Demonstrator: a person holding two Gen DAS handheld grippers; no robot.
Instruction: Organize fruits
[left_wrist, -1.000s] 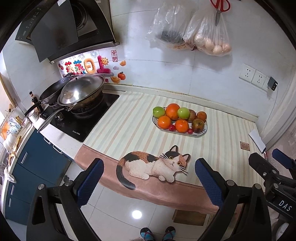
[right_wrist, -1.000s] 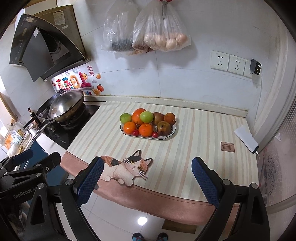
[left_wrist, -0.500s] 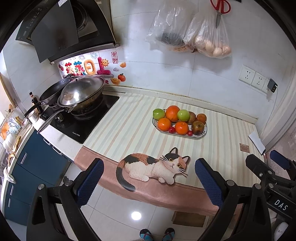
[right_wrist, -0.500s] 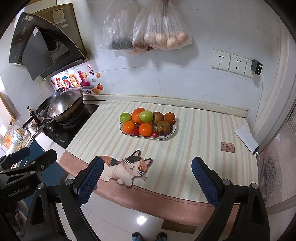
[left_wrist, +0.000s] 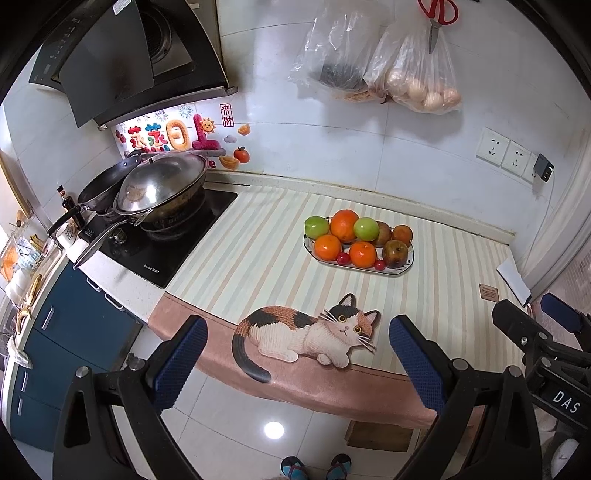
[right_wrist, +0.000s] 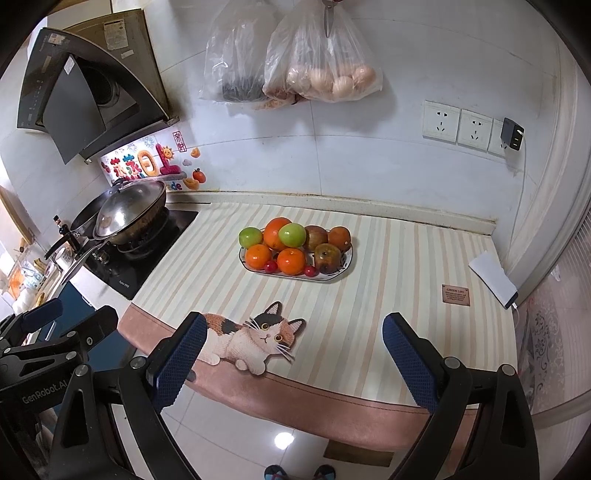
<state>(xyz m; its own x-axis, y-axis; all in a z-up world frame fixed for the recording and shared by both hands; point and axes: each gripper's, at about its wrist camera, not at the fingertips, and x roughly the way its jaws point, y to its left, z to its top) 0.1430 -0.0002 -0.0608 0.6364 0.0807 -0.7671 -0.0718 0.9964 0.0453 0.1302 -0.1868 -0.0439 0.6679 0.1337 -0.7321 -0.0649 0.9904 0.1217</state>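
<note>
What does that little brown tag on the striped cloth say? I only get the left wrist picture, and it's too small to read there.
Observer: In the right wrist view the brown tag reads "GREEN LIFE".
Operator: And is the other tool holding any fruit?
Observer: No. The right gripper has its fingers wide apart and empty, well short of the fruit plate.

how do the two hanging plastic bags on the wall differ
The left bag holds a dark mass at its bottom; the right bag holds pale round items, perhaps eggs. Scissors hang in front of the right bag, not the left. Both are clear plastic, hung side by side above the fruit plate.
</note>
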